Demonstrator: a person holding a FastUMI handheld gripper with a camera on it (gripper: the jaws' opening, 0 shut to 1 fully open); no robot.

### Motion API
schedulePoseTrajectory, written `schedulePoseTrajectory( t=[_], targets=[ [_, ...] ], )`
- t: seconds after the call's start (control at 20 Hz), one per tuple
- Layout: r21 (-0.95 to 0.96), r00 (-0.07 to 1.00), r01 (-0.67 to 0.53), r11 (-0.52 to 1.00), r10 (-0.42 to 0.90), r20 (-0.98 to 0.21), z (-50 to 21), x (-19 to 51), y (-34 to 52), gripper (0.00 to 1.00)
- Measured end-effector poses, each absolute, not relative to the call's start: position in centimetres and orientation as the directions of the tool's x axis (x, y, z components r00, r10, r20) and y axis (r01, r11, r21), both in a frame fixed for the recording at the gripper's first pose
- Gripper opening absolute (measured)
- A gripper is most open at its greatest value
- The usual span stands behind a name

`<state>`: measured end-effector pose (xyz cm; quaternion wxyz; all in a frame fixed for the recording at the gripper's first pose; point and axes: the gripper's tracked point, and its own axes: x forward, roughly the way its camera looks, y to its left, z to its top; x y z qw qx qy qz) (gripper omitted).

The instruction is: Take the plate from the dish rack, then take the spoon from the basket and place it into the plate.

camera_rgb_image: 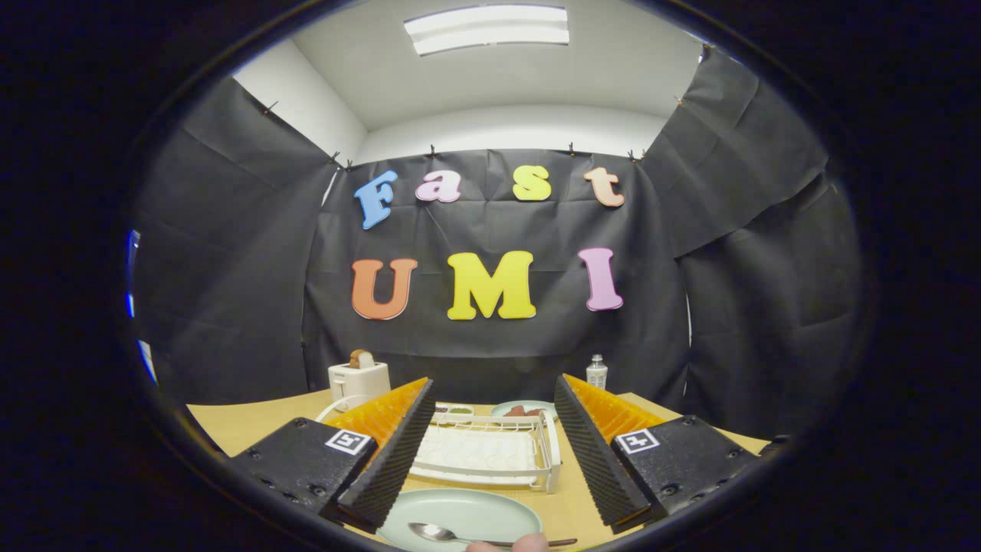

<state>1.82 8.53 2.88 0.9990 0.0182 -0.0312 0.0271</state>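
A pale green plate (460, 512) lies flat on the wooden table (260, 425), low between my fingers and close to me. A metal spoon (452, 533) rests in the plate, bowl to the left, handle running right. My gripper (494, 395) is open, fingers spread wide above the table with nothing between them. Beyond the plate, ahead between the fingers, stands the white wire dish rack (490, 452). A fingertip of a person (529, 543) shows at the spoon's handle.
A white toaster (359, 379) with a slice of bread stands at the back left. Behind the rack are a second pale plate with dark food (523, 409) and a small dish (454, 411). A small clear bottle (596, 372) stands at the back right.
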Motion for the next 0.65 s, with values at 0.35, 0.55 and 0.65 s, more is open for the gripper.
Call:
schedulePoseTrajectory(
  t=[0.35, 0.55, 0.65],
  targets=[
    [0.032, 0.996, -0.059, 0.998, 0.057, 0.069, 3.51, 1.63, 8.41, 1.00],
    [0.038, 0.996, -0.063, 0.997, 0.060, 0.061, 3.58, 1.65, 8.26, 1.00],
    [0.036, 0.997, -0.065, 0.997, 0.063, 0.053, 3.38, 1.72, 8.28, 1.00]
  ],
)
